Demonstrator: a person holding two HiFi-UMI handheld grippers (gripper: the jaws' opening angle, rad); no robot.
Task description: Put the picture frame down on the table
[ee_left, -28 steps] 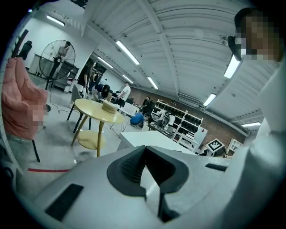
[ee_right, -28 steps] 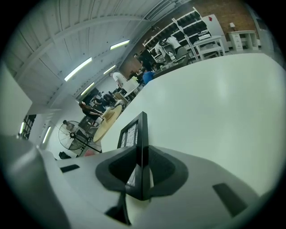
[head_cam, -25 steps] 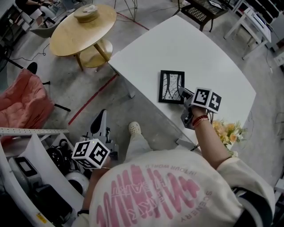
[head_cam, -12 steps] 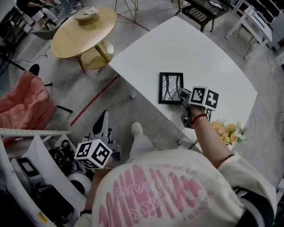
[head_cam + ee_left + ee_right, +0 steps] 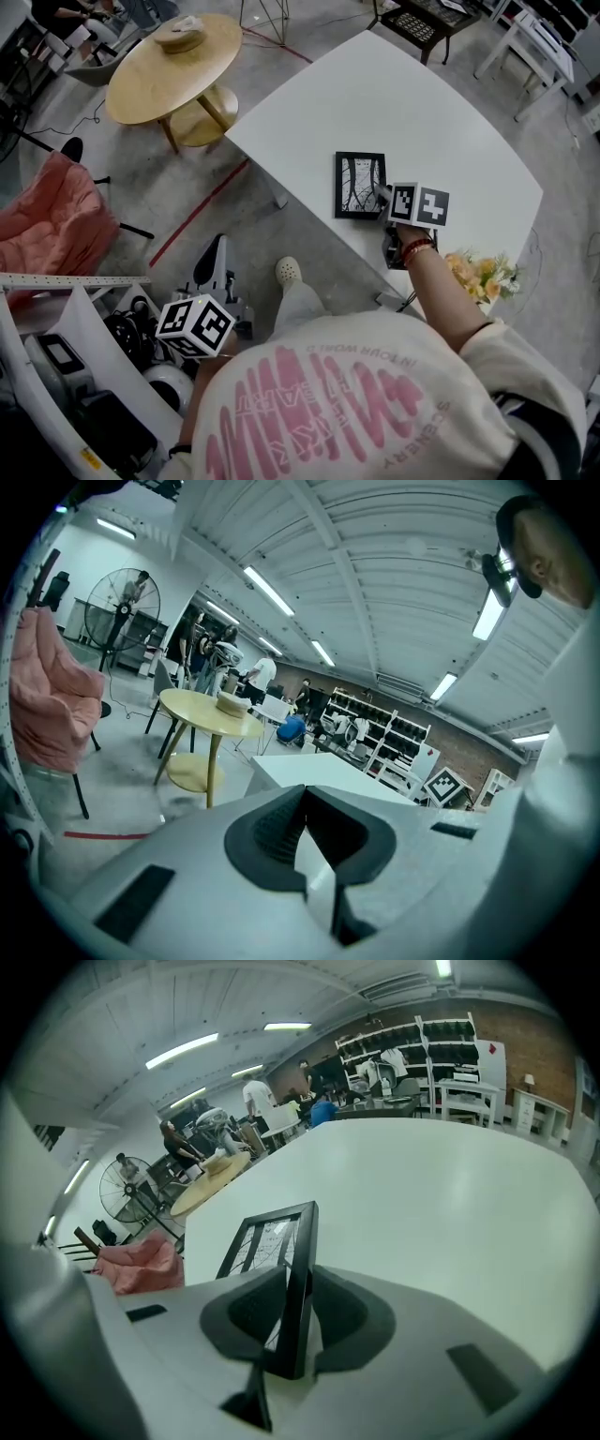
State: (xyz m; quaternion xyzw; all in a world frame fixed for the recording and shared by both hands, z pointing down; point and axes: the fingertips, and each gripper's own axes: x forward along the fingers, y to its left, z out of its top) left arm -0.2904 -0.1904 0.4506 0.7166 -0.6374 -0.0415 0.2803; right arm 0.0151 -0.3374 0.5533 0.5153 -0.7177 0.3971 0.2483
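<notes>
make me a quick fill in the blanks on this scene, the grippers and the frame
1. The right gripper is shut on the edge of a picture frame whose border is ____ in colour.
2. The table under the frame is ____ in colour.
3. The left gripper hangs low at the person's side, jaws together, and holds ____.

Missing words: black; white; nothing
</notes>
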